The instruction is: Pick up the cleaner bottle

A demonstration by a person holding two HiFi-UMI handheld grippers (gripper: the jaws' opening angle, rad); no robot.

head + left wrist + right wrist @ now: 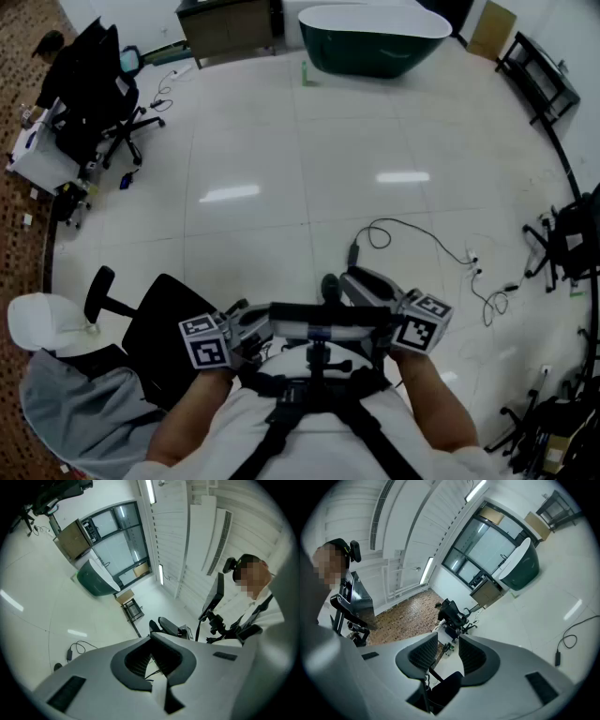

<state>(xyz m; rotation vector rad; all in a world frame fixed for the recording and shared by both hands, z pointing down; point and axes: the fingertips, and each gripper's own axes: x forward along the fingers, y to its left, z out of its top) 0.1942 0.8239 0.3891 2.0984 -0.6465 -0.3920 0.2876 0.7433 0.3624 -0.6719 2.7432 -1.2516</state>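
Far across the white floor, a small green-and-white bottle (305, 72) stands beside the dark green bathtub (375, 39). It is too small to make out in detail. Both grippers are held close to the person's chest, far from it. My left gripper (246, 326) points toward the middle; in the left gripper view its ribbed pads (136, 660) meet at the tips with nothing between them. My right gripper (361, 284) has its pads (423, 654) a little apart with only floor and a chair showing through the gap.
A black office chair (159, 328) stands just left of the person, another (94, 89) at the far left by a white desk. A cable (412, 234) trails over the floor ahead. A wooden cabinet (230, 28) and a black rack (539, 75) line the far side.
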